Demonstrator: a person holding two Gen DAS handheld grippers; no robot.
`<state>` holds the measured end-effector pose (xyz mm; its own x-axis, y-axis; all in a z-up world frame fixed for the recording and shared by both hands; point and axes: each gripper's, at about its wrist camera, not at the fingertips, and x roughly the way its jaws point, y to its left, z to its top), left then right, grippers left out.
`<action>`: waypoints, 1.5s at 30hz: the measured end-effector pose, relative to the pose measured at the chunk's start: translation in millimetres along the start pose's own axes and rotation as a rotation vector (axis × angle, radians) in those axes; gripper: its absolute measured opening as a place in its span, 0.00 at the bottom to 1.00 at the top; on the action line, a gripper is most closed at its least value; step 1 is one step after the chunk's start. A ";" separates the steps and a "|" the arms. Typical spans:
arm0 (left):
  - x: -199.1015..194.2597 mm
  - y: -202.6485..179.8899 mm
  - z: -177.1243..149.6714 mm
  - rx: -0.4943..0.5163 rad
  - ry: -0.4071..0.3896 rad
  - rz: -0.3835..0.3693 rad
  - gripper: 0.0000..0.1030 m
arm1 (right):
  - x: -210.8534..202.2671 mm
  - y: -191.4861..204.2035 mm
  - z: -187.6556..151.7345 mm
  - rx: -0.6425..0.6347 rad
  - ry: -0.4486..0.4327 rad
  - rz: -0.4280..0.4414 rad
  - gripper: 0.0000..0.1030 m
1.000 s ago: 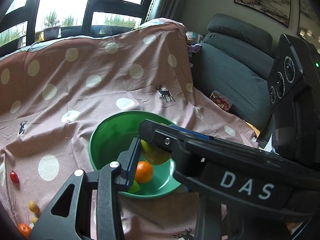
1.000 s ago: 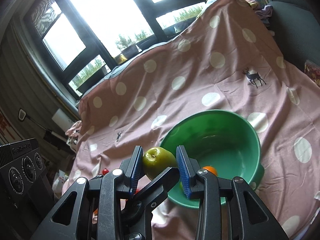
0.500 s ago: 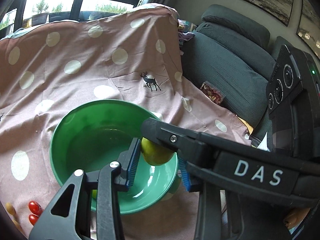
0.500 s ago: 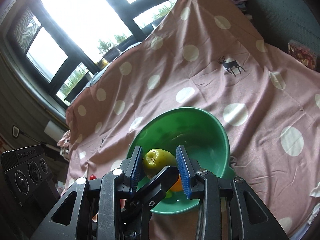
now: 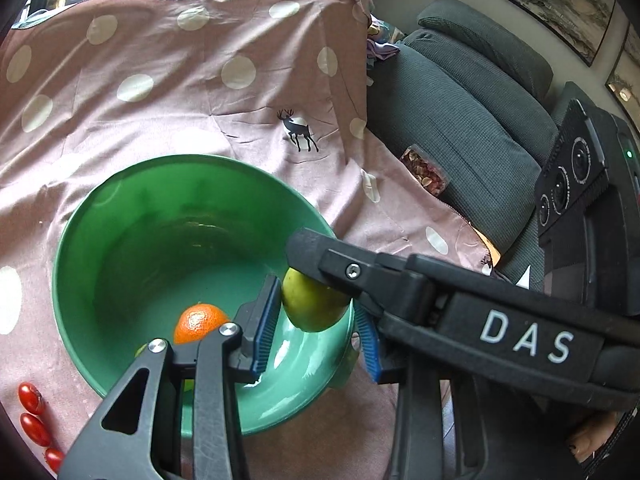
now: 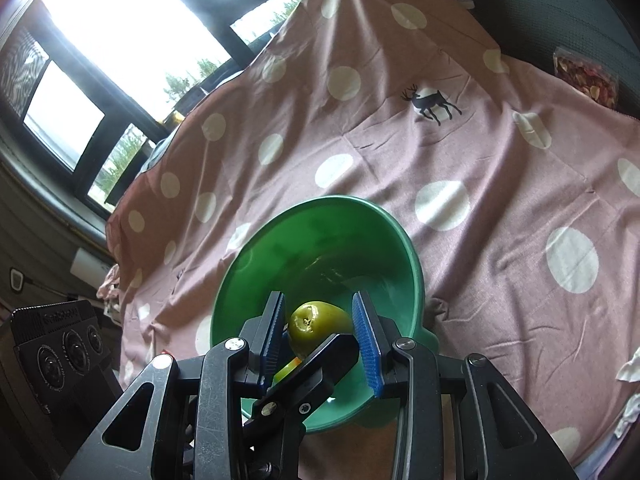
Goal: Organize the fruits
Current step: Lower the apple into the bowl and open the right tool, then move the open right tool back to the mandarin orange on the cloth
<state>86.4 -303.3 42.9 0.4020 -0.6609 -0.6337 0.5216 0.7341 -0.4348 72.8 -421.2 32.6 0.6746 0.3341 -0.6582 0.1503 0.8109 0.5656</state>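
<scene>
Both grippers' fingers [image 5: 262,322] clamped one green fruit [image 5: 314,304] above the bowl [image 5: 76,216], half-hiding an orange [image 5: 198,320].

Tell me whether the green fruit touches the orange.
Apart. In the left wrist view the green fruit hangs clear of the orange, with a blue pad between them.

Glossy green plastic bowl [image 5: 120,216]; matt, creased pink cloth [image 5: 180,92]; ribbed blue pads [image 6: 365,344] on the gripper; waxy-smooth pear [image 5: 314,304].

Green pear [image 5: 314,304] held above green bowl [image 5: 80,216] with orange [image 5: 200,322]
</scene>
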 end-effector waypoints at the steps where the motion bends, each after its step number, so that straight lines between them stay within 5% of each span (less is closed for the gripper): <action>1: 1.2 0.3 -1.0 -0.002 0.004 0.001 0.35 | 1.3 -0.7 -0.1 0.002 0.005 -0.005 0.37; 19: 9.4 1.8 -9.1 -0.010 0.027 0.015 0.37 | 9.1 -5.3 -0.2 0.001 0.027 -0.102 0.37; 22: 0.8 2.9 -8.6 -0.014 0.010 0.019 0.43 | 7.6 -8.4 1.0 0.016 0.022 -0.117 0.37; 27: -26.3 8.9 -12.2 -0.024 -0.043 0.020 0.62 | -1.2 -8.9 1.2 0.033 -0.015 -0.113 0.53; 31: -58.1 20.6 -18.5 -0.042 -0.101 0.087 0.68 | -7.1 -0.2 0.8 0.017 -0.045 -0.067 0.66; 43: -166.3 91.2 -55.5 -0.156 -0.210 0.305 0.81 | 1.1 59.6 -14.9 -0.082 -0.022 0.074 0.73; 45: -184.8 107.9 -64.4 -0.187 -0.226 0.348 0.82 | 5.0 73.0 -20.8 -0.115 -0.017 0.075 0.84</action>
<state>19.9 -91.9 71.9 0.6941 -0.3723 -0.6162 0.1896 0.9202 -0.3424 72.1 -350.4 60.2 0.6929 0.3885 -0.6074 0.0156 0.8341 0.5513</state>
